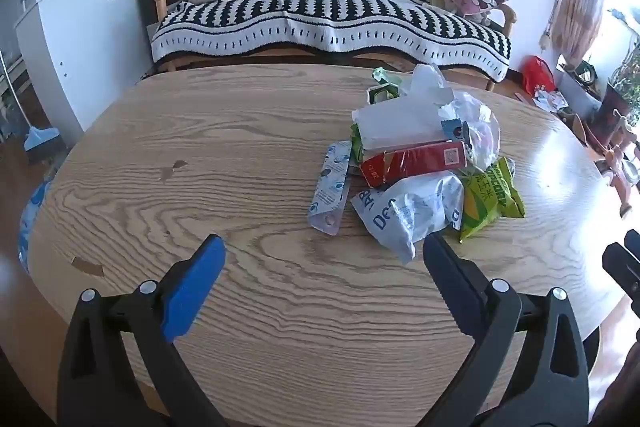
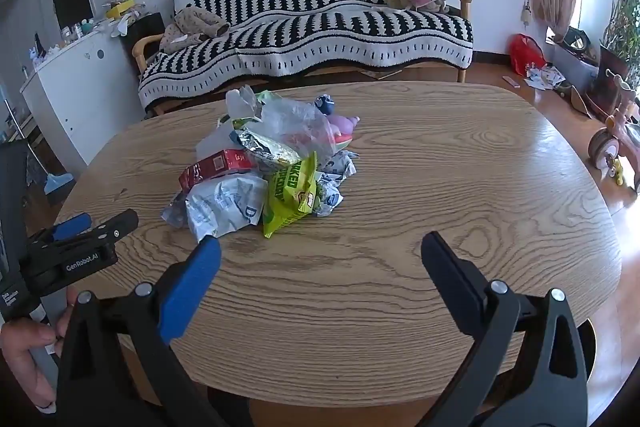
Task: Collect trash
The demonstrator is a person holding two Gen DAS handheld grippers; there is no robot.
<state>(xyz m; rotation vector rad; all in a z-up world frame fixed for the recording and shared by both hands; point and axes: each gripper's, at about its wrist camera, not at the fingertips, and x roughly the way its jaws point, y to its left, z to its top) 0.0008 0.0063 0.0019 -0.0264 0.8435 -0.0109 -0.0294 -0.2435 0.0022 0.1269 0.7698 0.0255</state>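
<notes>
A pile of trash (image 1: 420, 163) lies on the oval wooden table (image 1: 240, 155): a red carton (image 1: 416, 161), a white-blue crumpled bag (image 1: 412, 215), a green popcorn bag (image 1: 490, 197), a clear plastic bag (image 1: 476, 125) and a blister pack (image 1: 332, 183). My left gripper (image 1: 322, 247) is open and empty, just in front of the pile. In the right wrist view the pile (image 2: 264, 167) lies left of centre. My right gripper (image 2: 320, 247) is open and empty, near the green bag (image 2: 290, 195). The left gripper (image 2: 96, 225) also shows there, at the left edge.
A sofa with a black-and-white striped cover (image 1: 332, 11) stands behind the table. A white cabinet (image 1: 80, 39) is at the left. A red bag (image 2: 526, 53) and toys (image 2: 612, 143) lie on the floor at the right. A small scrap (image 1: 88, 265) lies on the table's near left.
</notes>
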